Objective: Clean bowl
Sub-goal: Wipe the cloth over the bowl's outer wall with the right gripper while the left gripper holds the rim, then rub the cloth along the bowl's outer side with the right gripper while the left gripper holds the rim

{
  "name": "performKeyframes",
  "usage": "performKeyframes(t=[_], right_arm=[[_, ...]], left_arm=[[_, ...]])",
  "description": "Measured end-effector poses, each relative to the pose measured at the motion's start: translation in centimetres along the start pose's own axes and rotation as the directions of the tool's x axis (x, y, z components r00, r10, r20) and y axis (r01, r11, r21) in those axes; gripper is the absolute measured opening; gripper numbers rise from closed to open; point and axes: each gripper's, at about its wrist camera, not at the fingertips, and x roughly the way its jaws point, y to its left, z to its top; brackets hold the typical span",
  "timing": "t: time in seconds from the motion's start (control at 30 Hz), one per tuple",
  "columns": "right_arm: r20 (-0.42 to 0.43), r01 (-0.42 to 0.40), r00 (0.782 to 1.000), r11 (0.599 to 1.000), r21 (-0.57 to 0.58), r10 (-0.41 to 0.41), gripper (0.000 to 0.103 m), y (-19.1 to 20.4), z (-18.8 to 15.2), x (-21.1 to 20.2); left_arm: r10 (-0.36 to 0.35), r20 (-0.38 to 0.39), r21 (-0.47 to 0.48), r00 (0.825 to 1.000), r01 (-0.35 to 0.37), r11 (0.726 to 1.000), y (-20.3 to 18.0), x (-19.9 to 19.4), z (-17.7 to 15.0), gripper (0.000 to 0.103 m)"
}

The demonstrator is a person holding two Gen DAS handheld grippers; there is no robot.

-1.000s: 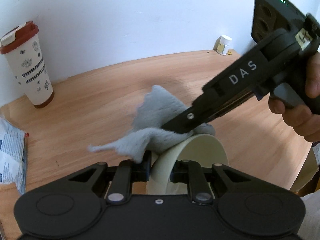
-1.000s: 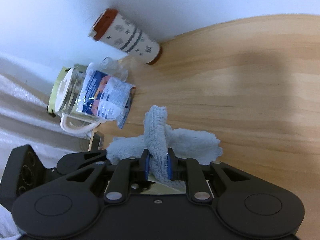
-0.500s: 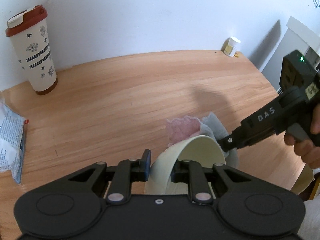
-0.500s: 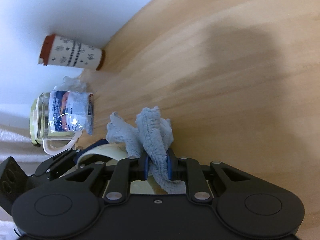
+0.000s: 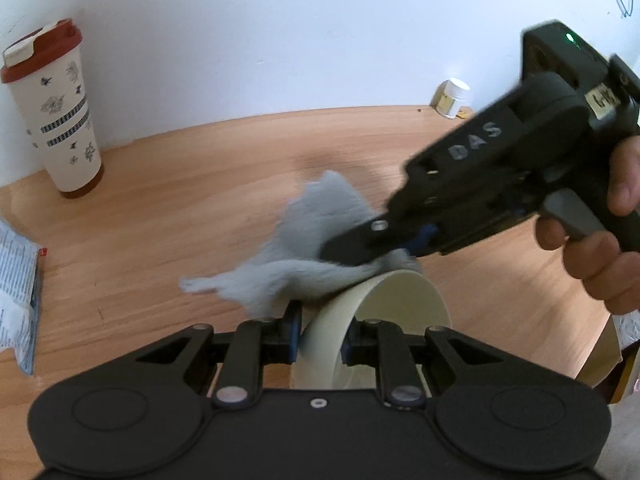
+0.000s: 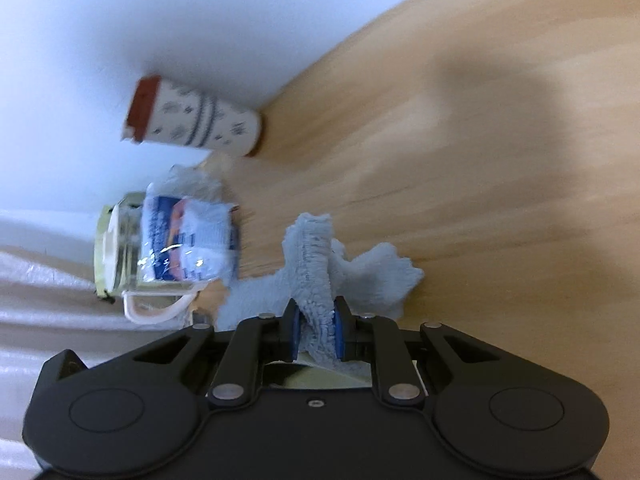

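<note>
A cream bowl (image 5: 400, 312) is tipped on its side above the wooden table, its rim pinched by my left gripper (image 5: 322, 330), one finger outside the wall and one inside. My right gripper (image 5: 360, 246) comes in from the right and is shut on a fluffy grey cloth (image 5: 304, 248), which lies over the bowl's upper rim and hangs off to the left. In the right wrist view the cloth (image 6: 320, 280) bunches up between the blue pads of the right gripper (image 6: 316, 334), and a sliver of the cream bowl (image 6: 316, 376) shows underneath. A hand (image 5: 600, 248) grips the right tool.
A tall white cup with a red lid (image 5: 52, 112) stands at the back left by the wall. A blue-and-white packet (image 5: 18, 292) lies at the left edge, and the right wrist view shows a glass jug (image 6: 120, 256) behind it. A small white jar (image 5: 452, 98) sits at the back right.
Half a second ago the right gripper and cloth were low at the bowl's right side; now they are back over the upper rim, cloth trailing left. The bowl and left gripper kept still.
</note>
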Motion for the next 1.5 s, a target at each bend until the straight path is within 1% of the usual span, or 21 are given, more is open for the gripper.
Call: performKeyframes(t=[0.13,0.23,0.43,0.57,0.7,0.77,0.9,0.93,1.0,1.1,1.2,1.4,1.5], right_arm=[[0.005,0.011,1.000,1.000,0.008,-0.012,0.019,-0.3,-0.2,0.0],[0.010,0.016,1.000,0.998,0.068,-0.017,0.019,-2.0,-0.4,-0.7],[-0.005,0.093,0.996,0.988,0.125,-0.093,0.019,-4.5,-1.6,-1.1],[-0.026,0.127,0.992,0.983,0.130,-0.125,0.019,-5.2,-2.4,-1.1],[-0.037,0.155,0.988,0.981,0.118,-0.152,0.019,-5.1,-3.1,-1.1],[-0.035,0.161,0.987,0.981,0.106,-0.158,0.019,-4.9,-3.1,-1.2],[-0.024,0.167,0.986,0.982,0.085,-0.165,0.019,-4.4,-2.8,-1.0],[-0.018,0.183,0.983,0.981,0.067,-0.182,0.019,-4.0,-2.7,-0.8],[-0.011,0.208,0.978,0.977,0.043,-0.208,0.020,-3.8,-2.7,-0.7],[0.000,0.218,0.976,0.976,0.021,-0.218,0.020,-3.3,-2.9,-0.5],[0.009,0.215,0.977,0.977,0.000,-0.215,0.020,-2.9,-3.1,-0.6],[0.025,0.203,0.979,0.979,0.011,-0.203,0.020,-2.8,-3.0,-0.6],[0.032,0.199,0.979,0.980,0.014,-0.200,0.020,-2.7,-3.1,-0.4]], left_arm=[[0.004,0.003,-0.048,1.000,-0.004,0.999,0.9,-0.1,-0.2,0.018],[0.000,0.001,-0.077,1.000,0.000,0.997,1.2,0.0,-0.4,0.018],[0.000,-0.009,-0.110,1.000,-0.001,0.994,1.8,0.3,-0.5,0.018],[-0.001,-0.015,-0.144,1.000,-0.001,0.990,2.7,0.5,-0.9,0.018],[-0.004,-0.024,-0.174,1.000,-0.001,0.985,3.4,0.9,-1.4,0.018],[-0.010,-0.032,-0.211,0.999,0.004,0.978,4.1,1.2,-1.5,0.018],[-0.016,-0.036,-0.250,0.999,0.007,0.968,4.7,1.1,-1.8,0.017],[-0.017,-0.041,-0.257,0.999,0.005,0.966,4.9,1.1,-1.9,0.017],[-0.020,-0.045,-0.261,0.999,0.008,0.965,5.2,1.1,-1.9,0.017],[-0.028,-0.062,-0.271,0.998,0.010,0.963,5.8,1.1,-2.1,0.015],[-0.035,-0.082,-0.276,0.996,0.011,0.961,6.4,1.1,-2.4,0.013],[-0.046,-0.126,-0.273,0.991,0.010,0.962,7.3,1.2,-3.1,0.010],[-0.055,-0.154,-0.257,0.986,0.013,0.966,7.6,1.3,-3.4,0.009]])
